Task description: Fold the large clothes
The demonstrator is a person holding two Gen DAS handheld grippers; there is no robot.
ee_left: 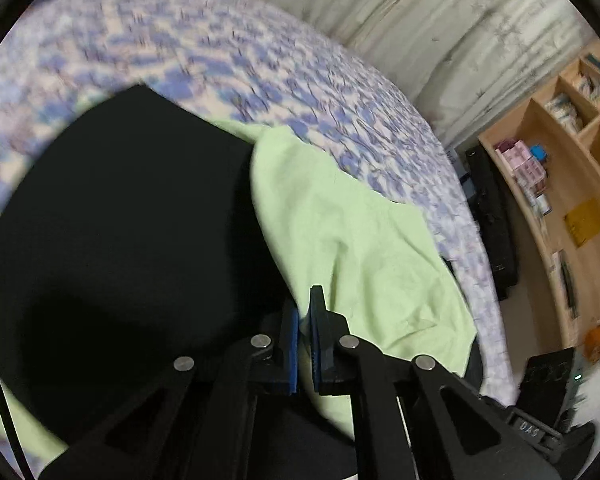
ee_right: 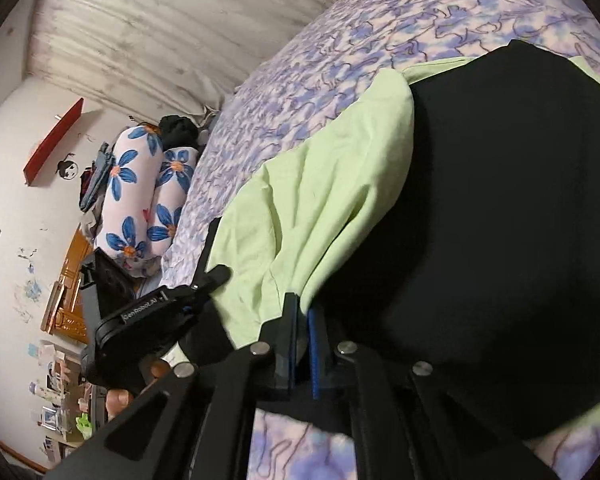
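Left gripper [ee_left: 305, 312] clamped on light green garment [ee_left: 352, 240] edge, cloth spread toward 1 o'clock. Right gripper [ee_right: 300, 308] pinched same garment, fabric toward 12. Black cloth [ee_left: 120, 220] at 10 o'clock, over floral bedspread [ee_left: 220, 52].

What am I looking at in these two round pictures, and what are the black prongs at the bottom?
No robot: a person holds a hand-held two-finger gripper in each hand. A fisheye camera on each gripper looks along its fingers, so the prongs are the gripper itself. One picture comes from the left gripper, the other from the right gripper. Both are closed on the near edge of a light green cloth with a black garment lying beside it, over a bed with a purple flowered bedspread. The right view also shows the other gripper and flowered pillows.
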